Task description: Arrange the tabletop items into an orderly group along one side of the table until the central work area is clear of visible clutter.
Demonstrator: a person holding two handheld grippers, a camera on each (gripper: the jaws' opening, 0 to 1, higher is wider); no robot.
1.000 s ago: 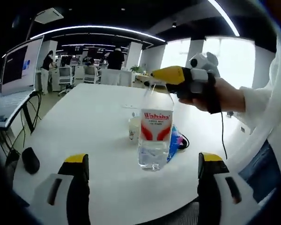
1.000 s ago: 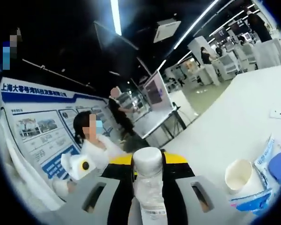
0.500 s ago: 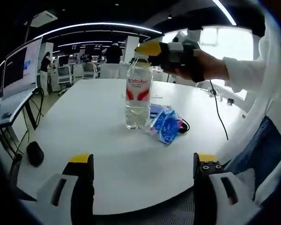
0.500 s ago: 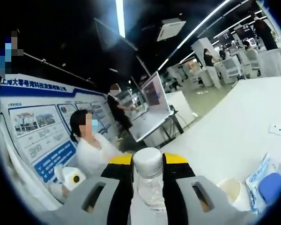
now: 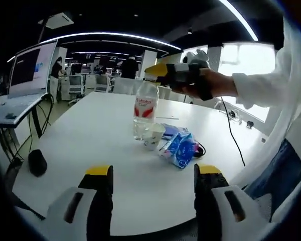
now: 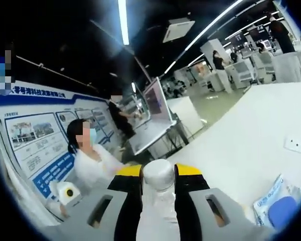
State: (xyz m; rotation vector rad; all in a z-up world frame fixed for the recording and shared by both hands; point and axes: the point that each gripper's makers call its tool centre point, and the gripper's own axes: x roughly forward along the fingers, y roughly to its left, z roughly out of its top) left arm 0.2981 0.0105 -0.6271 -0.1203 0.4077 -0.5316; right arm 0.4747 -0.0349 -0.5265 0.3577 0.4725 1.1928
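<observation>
In the left gripper view, the left gripper point(image 5: 151, 176) hangs over the near edge of the white table point(image 5: 90, 135), its yellow-tipped jaws spread wide apart with nothing between them. Compared with half a second earlier, the jaws stand closer together. A small black object point(image 5: 36, 162) lies at the near left edge of the table. Right of centre lies the blue and white plastic packet point(image 5: 179, 145), and the white paper cup point(image 5: 153, 136) now shows just to its left, beside the bottle; half a second ago the bottle hid it. The clear plastic water bottle with a red and white label point(image 5: 144, 110) stands upright behind the cup, long axis vertical, cap pointing up, and sits farther from the camera than before. The right gripper point(image 5: 158, 71), held by a hand point(image 5: 203, 85) in a white sleeve, is clamped on the bottle's neck.

In the right gripper view, the jaws close on the neck just below the white cap point(image 6: 158, 174). The blue packet point(image 6: 278, 206) shows at lower right. A white rectangular item point(image 6: 298, 145) lies farther out on the table.
</observation>
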